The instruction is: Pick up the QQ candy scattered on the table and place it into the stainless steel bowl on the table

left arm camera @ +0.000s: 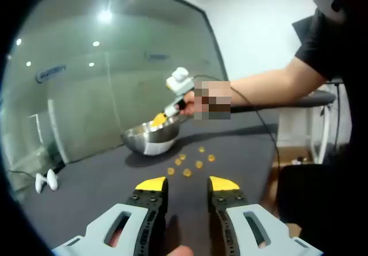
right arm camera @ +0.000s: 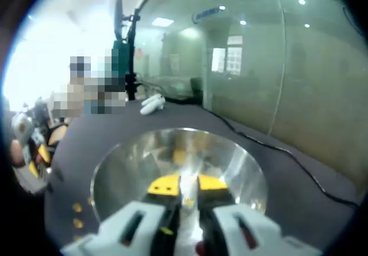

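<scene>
Left gripper (left arm camera: 187, 182) agape; right gripper (right arm camera: 184, 182) (nearly clenched) over bowl (right arm camera: 241, 158).

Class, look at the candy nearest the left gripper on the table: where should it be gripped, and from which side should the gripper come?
Grip the nearest candy across its middle, one jaw on each side. It lies low on the dark table, apart from the others, so come from above, probably tilted down. The left gripper is open; the bowl sits beyond.
</scene>
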